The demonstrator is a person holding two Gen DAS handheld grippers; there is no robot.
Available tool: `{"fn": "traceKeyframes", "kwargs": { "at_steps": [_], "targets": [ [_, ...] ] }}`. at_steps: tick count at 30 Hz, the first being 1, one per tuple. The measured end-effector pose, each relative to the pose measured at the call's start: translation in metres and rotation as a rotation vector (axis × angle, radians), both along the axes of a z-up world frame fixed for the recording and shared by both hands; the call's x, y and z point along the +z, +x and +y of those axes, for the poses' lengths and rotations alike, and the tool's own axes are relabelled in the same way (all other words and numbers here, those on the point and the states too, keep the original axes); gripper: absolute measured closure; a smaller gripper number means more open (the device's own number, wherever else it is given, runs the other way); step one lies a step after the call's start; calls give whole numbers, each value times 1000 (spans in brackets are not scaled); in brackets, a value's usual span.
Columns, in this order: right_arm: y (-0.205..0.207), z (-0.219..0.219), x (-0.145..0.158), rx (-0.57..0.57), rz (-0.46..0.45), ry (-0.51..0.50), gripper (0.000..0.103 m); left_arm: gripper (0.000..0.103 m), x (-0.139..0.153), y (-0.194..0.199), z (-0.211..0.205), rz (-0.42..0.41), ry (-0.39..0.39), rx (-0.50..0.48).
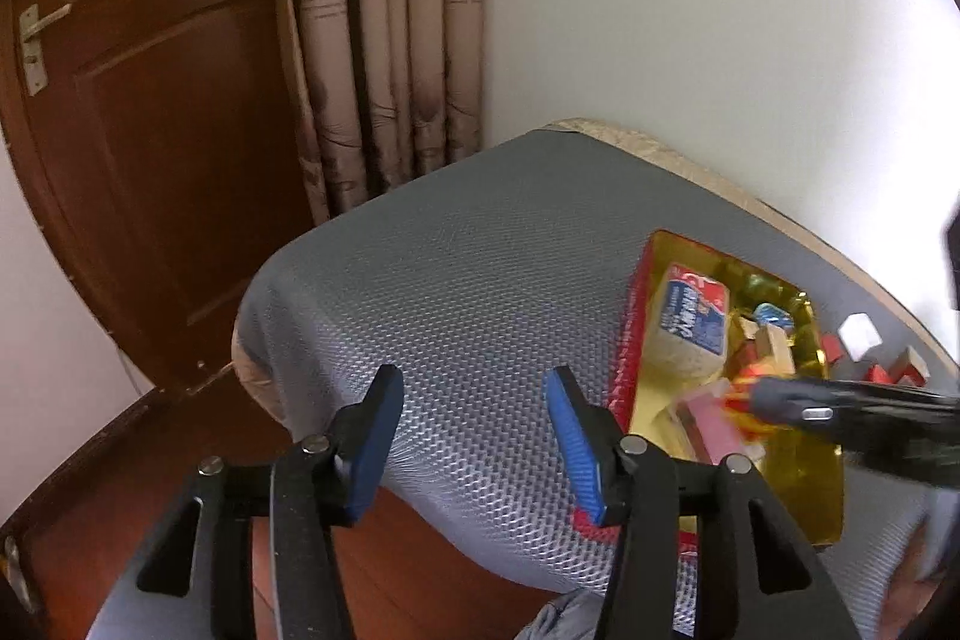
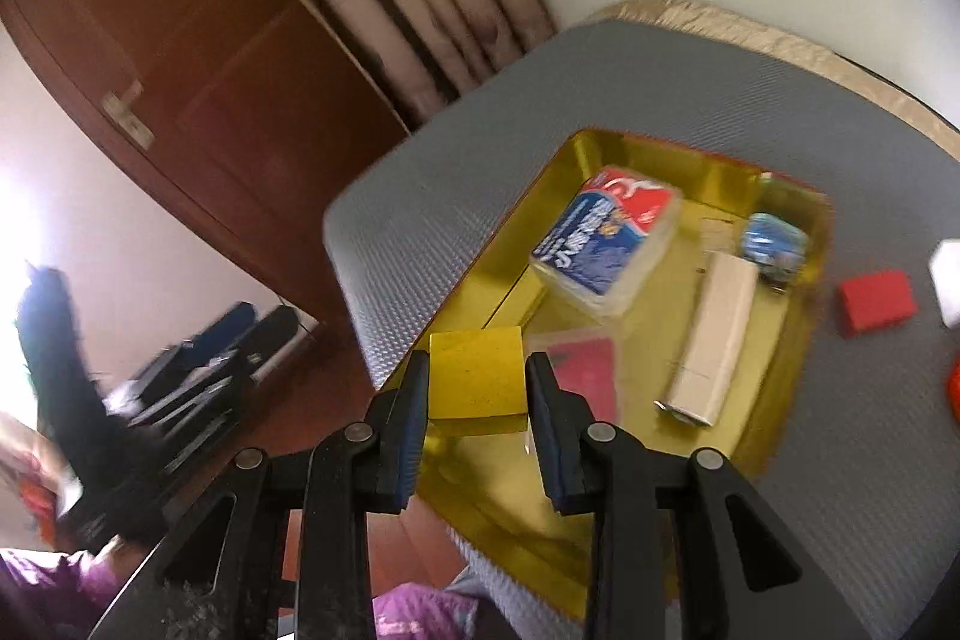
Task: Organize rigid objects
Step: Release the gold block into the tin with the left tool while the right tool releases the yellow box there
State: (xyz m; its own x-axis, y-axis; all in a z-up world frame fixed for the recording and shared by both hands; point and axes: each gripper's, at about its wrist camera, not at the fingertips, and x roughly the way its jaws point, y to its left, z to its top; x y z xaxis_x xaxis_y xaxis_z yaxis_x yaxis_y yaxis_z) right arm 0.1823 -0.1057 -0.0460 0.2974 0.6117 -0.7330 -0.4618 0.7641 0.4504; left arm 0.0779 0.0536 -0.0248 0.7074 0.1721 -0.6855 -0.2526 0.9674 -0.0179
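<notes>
While our right gripper [image 2: 477,388] hangs over the near left corner of the gold tray [image 2: 798,340], its jaws hold a yellow block [image 2: 477,376] between them. Our left gripper [image 1: 474,418] hovers over the grey mat [image 1: 450,280] on the desk, just left of the tray, its jaws parted with nothing between. Inside the tray lie a blue-and-red packet [image 2: 606,238], a white box [image 2: 714,334] and a pink case [image 2: 588,370]. A red block [image 2: 876,301] sits on the mat to the right.

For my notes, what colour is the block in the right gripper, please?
Yellow block, clearest in the right wrist view.
</notes>
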Motion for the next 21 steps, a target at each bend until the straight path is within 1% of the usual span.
{"fn": "traceKeyframes", "kwargs": {
  "at_steps": [3,5,10,12,21],
  "targets": [
    [6,22,-8,10,8,-35,73,52,7,-6,0,-33,-7,-24],
    [9,32,-12,6,5,-63,73,48,11,-9,-2,-46,-10,-33],
    [17,38,-22,-8,26,-89,73,47,10,-9,-4,-24,-38,-59],
    [19,42,-25,-13,32,-94,73,47,10,-8,-6,-19,-38,-62],
    [27,51,-33,-31,38,-117,73,47,5,-4,-18,17,35,-78]
  ]
}}
